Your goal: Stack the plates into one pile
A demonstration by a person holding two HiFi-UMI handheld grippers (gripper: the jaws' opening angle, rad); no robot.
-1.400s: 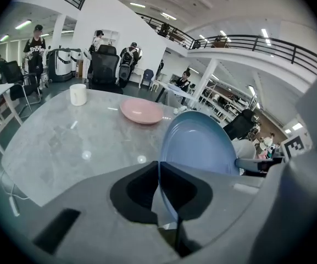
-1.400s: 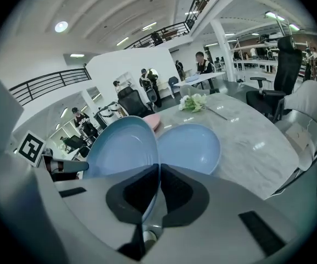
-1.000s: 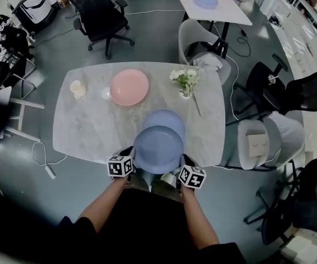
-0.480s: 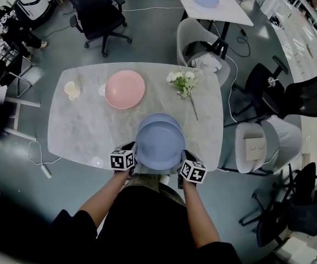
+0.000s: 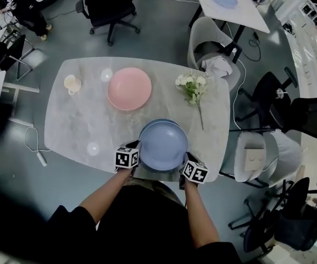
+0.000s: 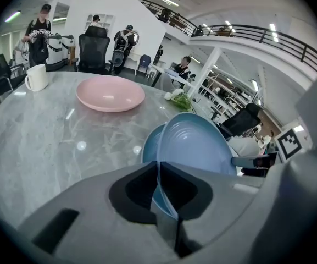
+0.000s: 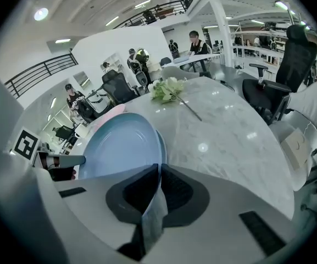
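I hold a blue plate [image 5: 162, 146] by its near rim, with my left gripper [image 5: 135, 150] shut on its left edge and my right gripper [image 5: 184, 160] shut on its right edge. It hovers tilted just above a second blue plate [image 5: 156, 124] that lies on the marble table [image 5: 76, 120], and only that plate's far rim shows. A pink plate [image 5: 129, 88] lies farther back. In the left gripper view the held plate [image 6: 194, 142] rises from the shut gripper [image 6: 158, 166] over the lower plate [image 6: 149, 147], with the pink plate [image 6: 110, 94] beyond. The right gripper view shows the held plate [image 7: 120, 144] clamped in the gripper [image 7: 159, 172].
A white mug [image 5: 72, 83] stands at the table's back left. A bunch of white flowers [image 5: 191, 87] lies at the back right. Grey chairs [image 5: 257, 155] stand to the right of the table, office chairs [image 5: 106, 7] behind it, and people at the far left.
Both grippers have carried the held blue plate forward and down, so it now covers most of the blue plate on the table. Both stayed shut.
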